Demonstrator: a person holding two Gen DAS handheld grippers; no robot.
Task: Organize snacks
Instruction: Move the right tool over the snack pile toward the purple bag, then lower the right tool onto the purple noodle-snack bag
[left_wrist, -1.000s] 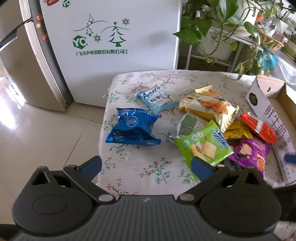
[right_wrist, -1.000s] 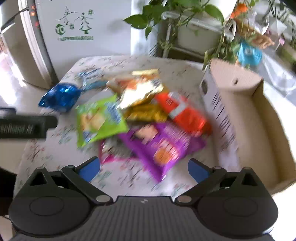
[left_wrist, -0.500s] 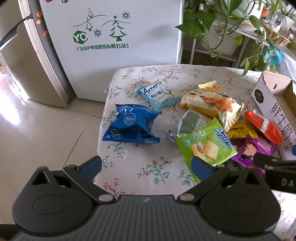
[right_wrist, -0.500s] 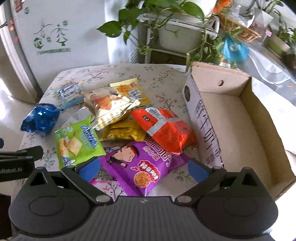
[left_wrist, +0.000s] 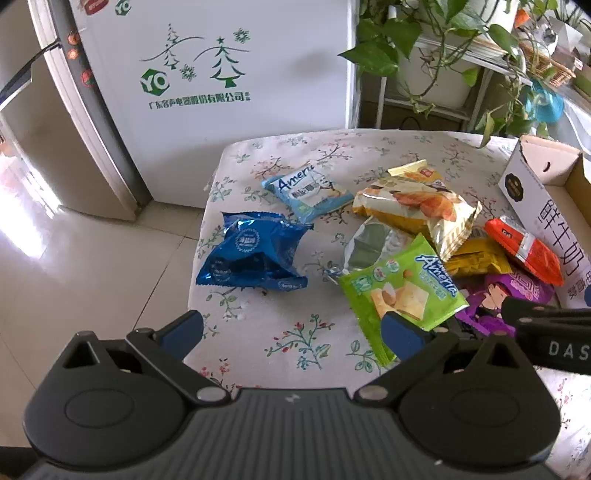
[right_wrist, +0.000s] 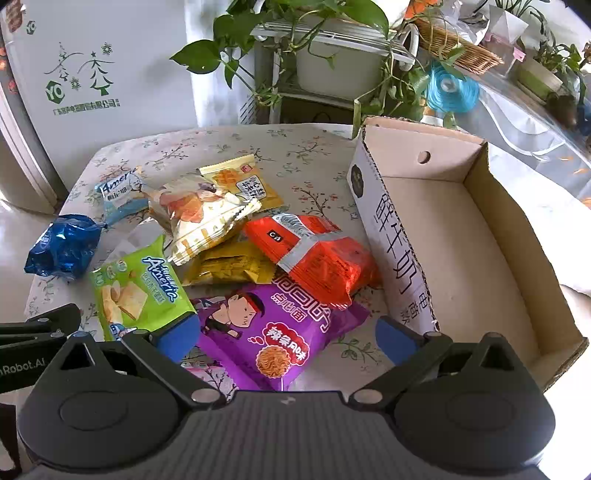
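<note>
Item 1, left tongs (left_wrist: 291, 332): we hold them spread wide with nothing between the fingers, hovering over the near edge of the floral tablecloth (left_wrist: 295, 343). Ahead and left of them lies the dark blue packet (left_wrist: 255, 254); farther ahead, the light blue packet (left_wrist: 306, 192); just beyond the right fingertip, the green packet (left_wrist: 402, 291).

Item 2, right tongs (right_wrist: 286, 338): likewise wide apart and empty, poised just above the purple packet (right_wrist: 280, 332), which lies between the fingertips. Just ahead, the orange packet (right_wrist: 317, 254) overlaps it; the yellow packet (right_wrist: 229, 266) and the cream packet (right_wrist: 199, 218) lie ahead to the left.

Item 3, cardboard box (right_wrist: 454, 221): to the right of the right tongs, open-topped, with no snack in it.

Step in hand, as we judge it: approach to the first pick, nothing yet sorted. Next move calls for lowering the right tongs onto the purple packet, pinching its crinkly film without dragging the orange packet along, then carrying it right into the box.

Views compared: the right wrist view shows the box interior; the left shows only its near corner, but gives us the dark blue packet whole and the silver packet (left_wrist: 373, 243) beneath the green one.
</note>
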